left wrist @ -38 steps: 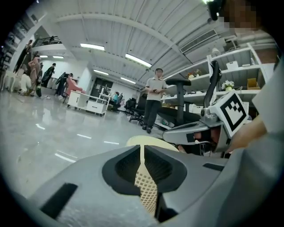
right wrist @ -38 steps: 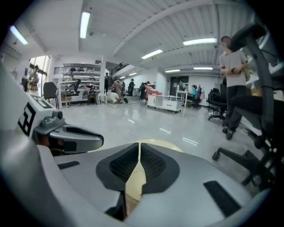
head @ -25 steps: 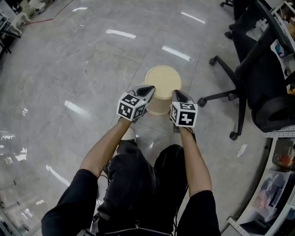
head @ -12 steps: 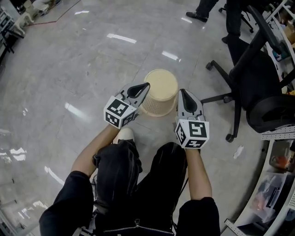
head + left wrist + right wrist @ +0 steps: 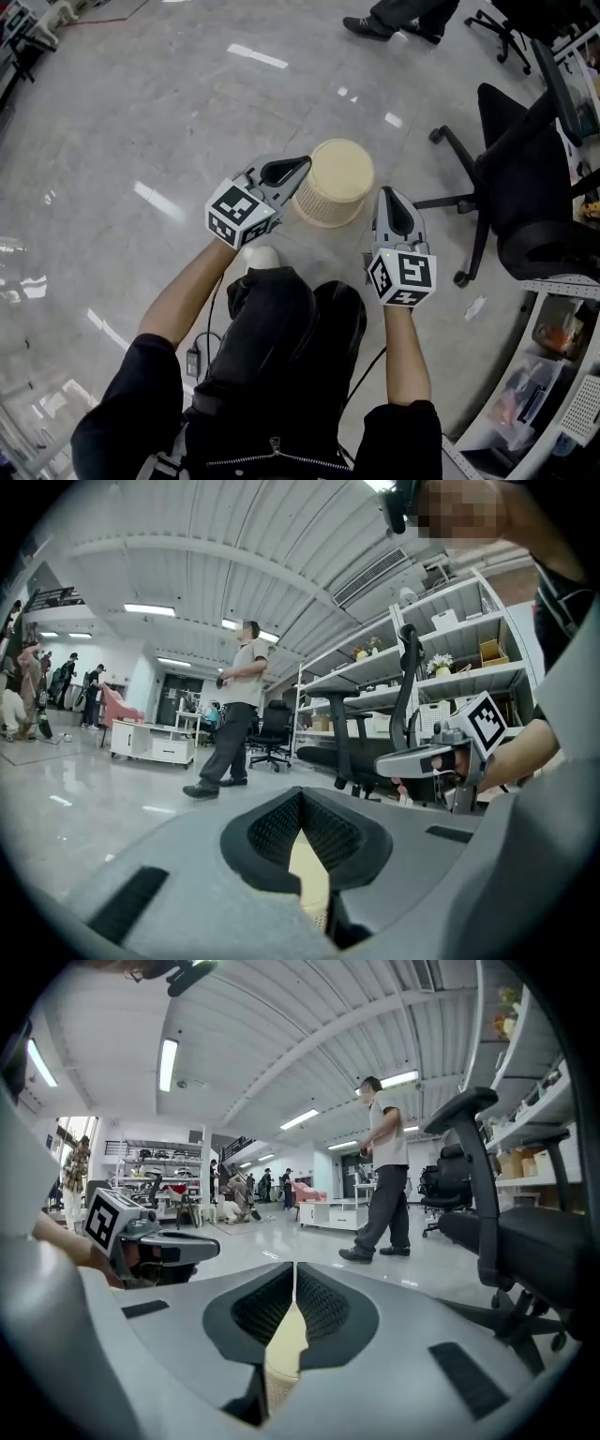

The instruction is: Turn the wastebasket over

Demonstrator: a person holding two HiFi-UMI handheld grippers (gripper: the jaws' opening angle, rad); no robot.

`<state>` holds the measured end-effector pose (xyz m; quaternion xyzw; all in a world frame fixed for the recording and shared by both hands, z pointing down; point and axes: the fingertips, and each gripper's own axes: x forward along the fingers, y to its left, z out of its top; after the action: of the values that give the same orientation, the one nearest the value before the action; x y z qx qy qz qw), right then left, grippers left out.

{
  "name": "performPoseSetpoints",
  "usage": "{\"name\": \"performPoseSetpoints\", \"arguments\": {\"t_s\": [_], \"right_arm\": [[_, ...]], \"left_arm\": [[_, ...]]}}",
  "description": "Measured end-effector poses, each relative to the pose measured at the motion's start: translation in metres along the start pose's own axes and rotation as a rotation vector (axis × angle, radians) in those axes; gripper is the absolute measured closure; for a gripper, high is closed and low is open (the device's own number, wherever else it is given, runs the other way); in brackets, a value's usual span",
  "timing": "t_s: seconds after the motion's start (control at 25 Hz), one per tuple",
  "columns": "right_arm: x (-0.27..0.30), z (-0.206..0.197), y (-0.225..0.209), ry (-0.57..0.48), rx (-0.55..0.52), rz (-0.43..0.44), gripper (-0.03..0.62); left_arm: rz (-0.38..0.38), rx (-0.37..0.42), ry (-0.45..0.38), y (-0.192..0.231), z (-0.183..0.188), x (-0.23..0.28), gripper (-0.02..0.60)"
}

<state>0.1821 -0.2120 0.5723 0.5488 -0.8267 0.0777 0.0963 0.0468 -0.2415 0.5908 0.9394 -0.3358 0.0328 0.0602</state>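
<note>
The beige wastebasket [image 5: 335,181] stands on the shiny floor with its closed, flat end facing up. My left gripper [image 5: 300,166] hovers at its left edge, jaws shut with nothing between them. My right gripper [image 5: 390,195] hangs just right of the basket, also shut and empty. Neither visibly touches it. In the left gripper view the shut jaws [image 5: 300,795] show a beige sliver of the wastebasket [image 5: 309,878] below them. Beneath the closed tips [image 5: 294,1269] in the right gripper view there is the same sliver of wastebasket [image 5: 281,1358].
A black office chair [image 5: 525,178] with a wheeled base stands close on the right. Shelving [image 5: 553,375] runs along the lower right. A person's shoes [image 5: 389,21] are on the floor beyond the basket. A cable and plug [image 5: 195,356] lie by my left leg.
Both grippers have come up and away from the basket's sides. The basket stays on the floor, and a walking person's feet have come into view at the top.
</note>
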Motion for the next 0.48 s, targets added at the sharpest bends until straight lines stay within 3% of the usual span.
{"name": "performPoseSetpoints", "arguments": {"t_s": [0.12,0.28,0.48], "right_arm": [[-0.007,0.052,0.015,0.025,0.027,-0.003,0.574],[-0.036,0.144,0.030,0.060,0.040,0.003,0.576],[-0.090,0.263,0.050,0.092,0.038,-0.009,0.577]], "left_arm": [[0.005,-0.039,0.002,0.003,0.053,-0.014,0.577],[0.030,-0.082,0.014,-0.007,0.149,-0.037,0.577],[0.036,-0.069,0.037,-0.037,0.274,-0.072,0.577]]}}
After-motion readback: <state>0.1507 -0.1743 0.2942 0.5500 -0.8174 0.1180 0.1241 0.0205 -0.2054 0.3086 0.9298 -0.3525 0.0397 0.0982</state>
